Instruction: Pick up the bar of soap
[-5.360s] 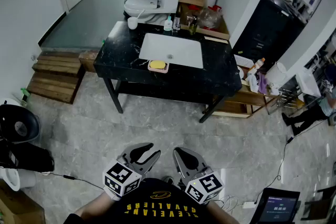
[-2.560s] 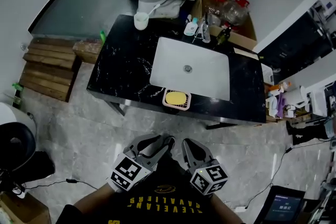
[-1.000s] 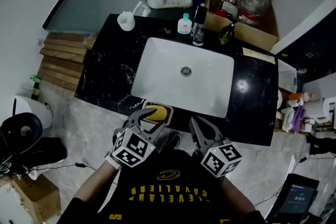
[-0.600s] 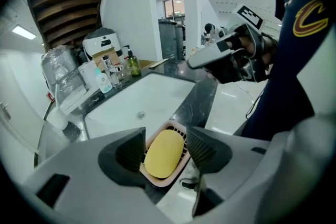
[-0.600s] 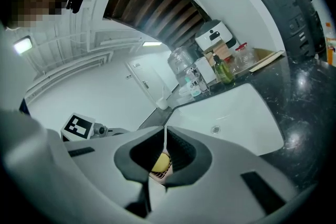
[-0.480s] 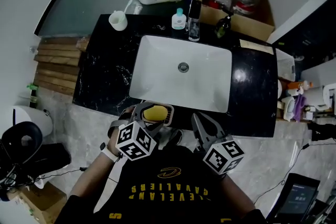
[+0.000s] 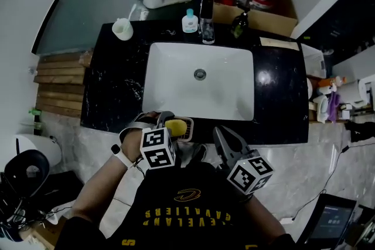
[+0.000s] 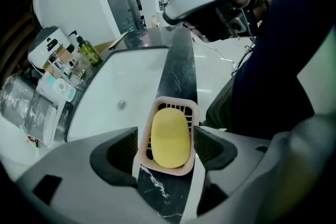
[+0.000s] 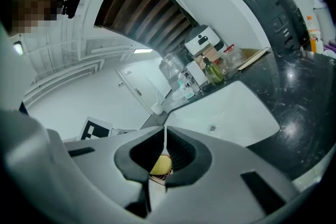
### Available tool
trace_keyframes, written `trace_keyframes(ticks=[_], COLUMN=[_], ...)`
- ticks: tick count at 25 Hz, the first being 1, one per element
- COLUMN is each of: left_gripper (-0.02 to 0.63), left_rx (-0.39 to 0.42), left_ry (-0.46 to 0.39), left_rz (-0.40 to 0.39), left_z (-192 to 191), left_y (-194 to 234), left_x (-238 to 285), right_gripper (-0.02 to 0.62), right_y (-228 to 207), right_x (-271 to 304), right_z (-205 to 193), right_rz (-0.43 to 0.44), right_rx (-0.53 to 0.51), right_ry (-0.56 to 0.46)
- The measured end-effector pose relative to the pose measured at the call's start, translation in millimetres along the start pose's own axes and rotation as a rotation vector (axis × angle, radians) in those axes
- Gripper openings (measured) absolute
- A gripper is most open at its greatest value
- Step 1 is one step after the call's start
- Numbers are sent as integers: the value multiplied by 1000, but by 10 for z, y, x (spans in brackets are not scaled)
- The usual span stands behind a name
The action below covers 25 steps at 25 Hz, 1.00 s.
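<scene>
Above the soap dish I hold the left gripper, jaws just opened wide, flanking the long sides of the bar of soap without touching.

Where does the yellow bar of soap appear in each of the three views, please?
Head view: bar of soap at lower centre, on the counter's near edge.
Left gripper view: lower centre, large, in its pink dish.
Right gripper view: small yellow patch low, left of centre.
Shared landmark: the white sink.
</scene>
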<state>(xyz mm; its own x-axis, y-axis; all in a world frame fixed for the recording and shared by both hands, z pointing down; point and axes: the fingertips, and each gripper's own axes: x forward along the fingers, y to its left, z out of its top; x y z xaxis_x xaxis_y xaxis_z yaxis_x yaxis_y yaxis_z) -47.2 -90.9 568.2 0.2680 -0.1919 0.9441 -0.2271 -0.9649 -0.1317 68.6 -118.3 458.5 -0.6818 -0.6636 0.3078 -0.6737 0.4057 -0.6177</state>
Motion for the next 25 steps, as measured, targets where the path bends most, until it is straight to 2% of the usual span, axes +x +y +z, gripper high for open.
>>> trace_keyframes(ticks=[7,17,25], left_gripper=[329,328,325], left_rx=[4,141,252], left_ry=[4,11,61], left_rz=[-46,25,63], left_z=[-20,-26,4], left_y=[42,96,105], left_x=[87,149,166], right_gripper=[25,25,25], right_y=[6,-9,-61], right_x=[-55,-126,-205], right_z=[-33,-167,-223], right_rz=[-25,-62,-91], right_rx=[47,105,153], right_ry=[-34,-63,-92])
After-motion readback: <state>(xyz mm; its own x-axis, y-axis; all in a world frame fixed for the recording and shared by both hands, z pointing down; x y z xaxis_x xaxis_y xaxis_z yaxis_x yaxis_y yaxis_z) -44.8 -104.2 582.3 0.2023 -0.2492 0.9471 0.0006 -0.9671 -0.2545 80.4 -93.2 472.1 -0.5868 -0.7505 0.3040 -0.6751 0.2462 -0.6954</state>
